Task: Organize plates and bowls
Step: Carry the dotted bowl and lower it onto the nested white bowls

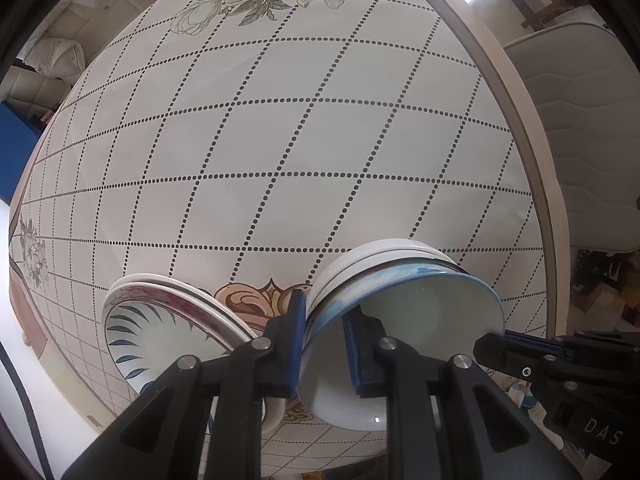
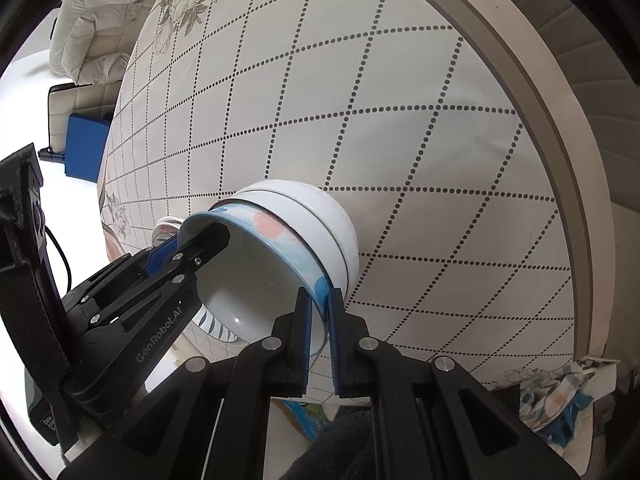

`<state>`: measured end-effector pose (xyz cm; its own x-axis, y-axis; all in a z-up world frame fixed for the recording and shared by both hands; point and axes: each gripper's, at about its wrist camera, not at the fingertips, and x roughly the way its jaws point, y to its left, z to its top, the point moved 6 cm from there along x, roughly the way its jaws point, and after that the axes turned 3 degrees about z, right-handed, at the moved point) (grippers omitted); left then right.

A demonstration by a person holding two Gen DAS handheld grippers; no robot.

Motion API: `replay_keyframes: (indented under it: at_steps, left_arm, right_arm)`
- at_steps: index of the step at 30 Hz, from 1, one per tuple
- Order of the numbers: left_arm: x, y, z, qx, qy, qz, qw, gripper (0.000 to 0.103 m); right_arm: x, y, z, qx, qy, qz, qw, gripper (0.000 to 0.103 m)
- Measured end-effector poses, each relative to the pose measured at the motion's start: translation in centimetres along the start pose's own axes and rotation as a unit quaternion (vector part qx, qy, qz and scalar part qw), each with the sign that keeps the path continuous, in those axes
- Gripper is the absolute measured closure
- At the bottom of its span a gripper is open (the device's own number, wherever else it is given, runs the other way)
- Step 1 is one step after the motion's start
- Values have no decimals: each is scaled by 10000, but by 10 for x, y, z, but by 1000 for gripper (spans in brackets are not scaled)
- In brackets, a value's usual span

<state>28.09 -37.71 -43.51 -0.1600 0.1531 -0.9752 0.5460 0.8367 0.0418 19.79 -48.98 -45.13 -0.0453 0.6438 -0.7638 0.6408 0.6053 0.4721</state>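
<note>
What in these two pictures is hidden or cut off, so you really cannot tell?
- Left wrist view: the lower part of the plate stack lies behind the left tool, so a count is unsure.
- Both views: the undersides of the bowl stack face away, so contact with the table is unclear.
- Right wrist view: the patterned cloth is cut by the picture's edge.

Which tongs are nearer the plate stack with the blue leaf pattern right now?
Left. The left tongs clamp the rim of the blue-rimmed bowl just beside the plate stack; the right tongs clamp the same bowl's opposite rim, away from the plates.
</note>
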Motion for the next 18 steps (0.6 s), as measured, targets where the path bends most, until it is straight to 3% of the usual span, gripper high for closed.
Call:
replay_keyframes:
  at_steps: [18]
  left_arm:
    - [8,3,6,-36,146,-90,9998,86]
  right_arm:
    - [4,-7,3,619,231,259,9975,92]
